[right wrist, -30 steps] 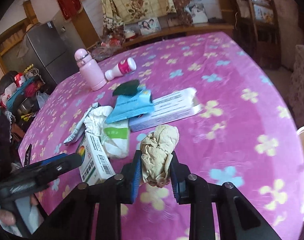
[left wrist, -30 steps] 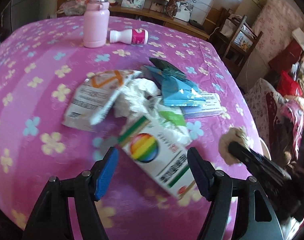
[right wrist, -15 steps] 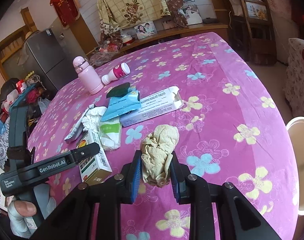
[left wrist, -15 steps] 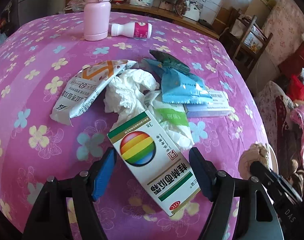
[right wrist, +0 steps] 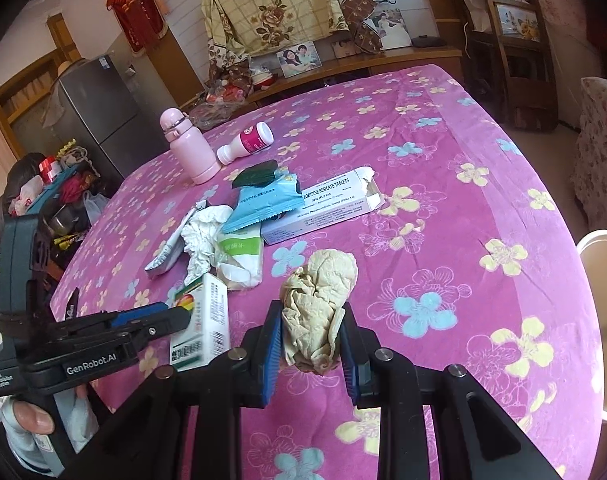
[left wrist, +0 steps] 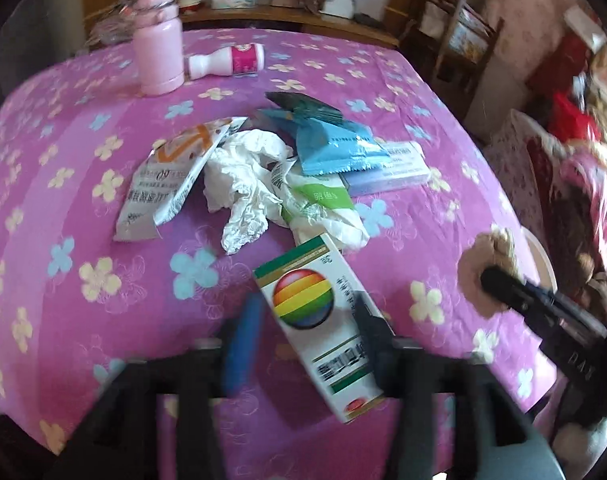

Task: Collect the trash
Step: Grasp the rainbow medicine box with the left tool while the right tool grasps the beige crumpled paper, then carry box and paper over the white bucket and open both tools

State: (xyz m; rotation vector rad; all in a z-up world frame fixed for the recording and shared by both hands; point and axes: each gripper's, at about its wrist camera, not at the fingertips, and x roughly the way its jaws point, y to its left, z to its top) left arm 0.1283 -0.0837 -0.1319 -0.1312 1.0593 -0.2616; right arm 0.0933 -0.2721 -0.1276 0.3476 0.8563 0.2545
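Observation:
A white medicine box with a rainbow ball (left wrist: 315,320) lies at the near edge of the trash pile on the purple flowered tablecloth (left wrist: 103,320). My left gripper (left wrist: 307,320) straddles it; its jaws are closing and both pads rest against the box's long sides. In the right wrist view the same box (right wrist: 203,320) sits at the left gripper's (right wrist: 159,320) tips. My right gripper (right wrist: 313,336) is shut on a crumpled beige paper wad (right wrist: 319,292), held above the cloth. That wad (left wrist: 487,252) also shows at the right of the left wrist view.
The pile holds a crumpled white tissue (left wrist: 243,176), a foil sachet (left wrist: 163,176), a green-and-white pack (left wrist: 323,200), a blue wrapper (left wrist: 335,148) and a tablet box (right wrist: 323,208). A pink flask (left wrist: 159,40) and a white bottle (left wrist: 227,62) stand behind. A white bin rim (right wrist: 595,240) shows beyond the table's right edge.
The left jaws have narrowed onto the rainbow box, which has turned more in line with the fingers. The right gripper has drifted slightly with the beige wad still in it.

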